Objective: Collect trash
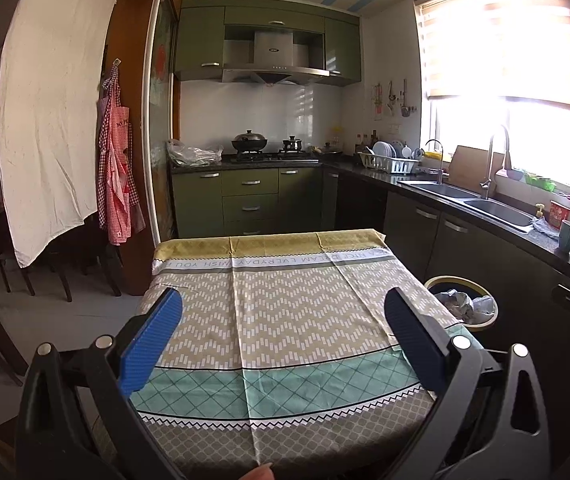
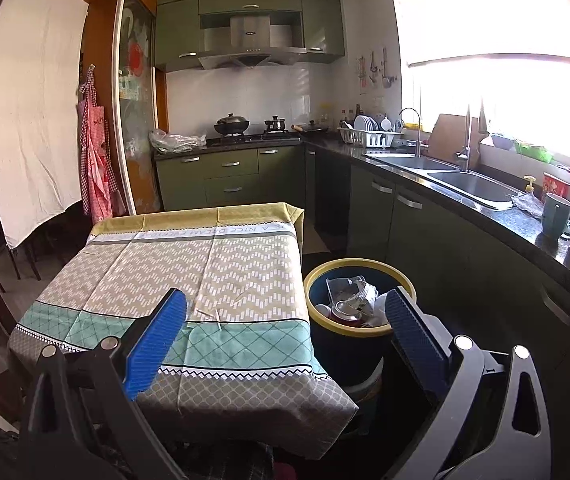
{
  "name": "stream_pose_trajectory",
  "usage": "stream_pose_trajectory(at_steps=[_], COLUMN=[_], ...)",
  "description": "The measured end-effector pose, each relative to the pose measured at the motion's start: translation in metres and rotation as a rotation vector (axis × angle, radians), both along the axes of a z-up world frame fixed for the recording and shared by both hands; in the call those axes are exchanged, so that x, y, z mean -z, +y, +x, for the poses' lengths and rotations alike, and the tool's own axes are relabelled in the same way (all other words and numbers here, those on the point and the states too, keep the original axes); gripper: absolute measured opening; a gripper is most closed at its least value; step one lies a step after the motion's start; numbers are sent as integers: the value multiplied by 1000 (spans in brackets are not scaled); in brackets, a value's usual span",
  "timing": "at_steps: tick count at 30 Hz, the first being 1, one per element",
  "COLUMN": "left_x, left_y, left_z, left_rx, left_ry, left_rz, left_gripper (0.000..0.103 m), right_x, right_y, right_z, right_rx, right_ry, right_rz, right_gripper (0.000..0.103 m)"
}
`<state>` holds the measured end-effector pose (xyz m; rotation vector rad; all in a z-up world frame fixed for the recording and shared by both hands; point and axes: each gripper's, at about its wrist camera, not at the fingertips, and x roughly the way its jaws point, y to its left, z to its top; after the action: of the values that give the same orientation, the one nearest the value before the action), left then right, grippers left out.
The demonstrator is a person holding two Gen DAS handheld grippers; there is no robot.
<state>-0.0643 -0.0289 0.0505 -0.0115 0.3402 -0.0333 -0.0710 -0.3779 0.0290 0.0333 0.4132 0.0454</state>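
Note:
A dark bin with a yellow rim [image 2: 359, 266] stands on the floor right of the table; it holds crumpled paper, plastic and a red can [image 2: 349, 306]. It also shows in the left wrist view [image 1: 463, 282] with grey crumpled trash inside. My left gripper [image 1: 283, 322] is open and empty above the patterned tablecloth [image 1: 285, 312]. My right gripper [image 2: 285, 322] is open and empty, spanning the table's right edge and the bin. Two thin pale sticks [image 2: 215, 314] lie on the cloth [image 2: 189, 264] near the right gripper's left finger.
A kitchen counter with a double sink [image 2: 461, 182], mugs [image 2: 557, 216] and a dish rack [image 2: 371, 136] runs along the right. Green cabinets and a stove [image 1: 269, 154] stand at the back. A white sheet and chairs [image 1: 53, 248] are at the left.

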Motion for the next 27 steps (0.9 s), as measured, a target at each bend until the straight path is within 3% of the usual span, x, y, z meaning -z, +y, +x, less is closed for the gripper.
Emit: stream_pose_trajectory(at_steps=[27], left_x=[8], left_y=[5], left_z=[-2], left_rx=[-7], left_ry=[17], left_rz=[-21], left_gripper=[96], right_x=[2], right_y=[3], right_z=[6], right_rx=[-20], right_ry=[4], right_rz=[-3], right_gripper=[98])
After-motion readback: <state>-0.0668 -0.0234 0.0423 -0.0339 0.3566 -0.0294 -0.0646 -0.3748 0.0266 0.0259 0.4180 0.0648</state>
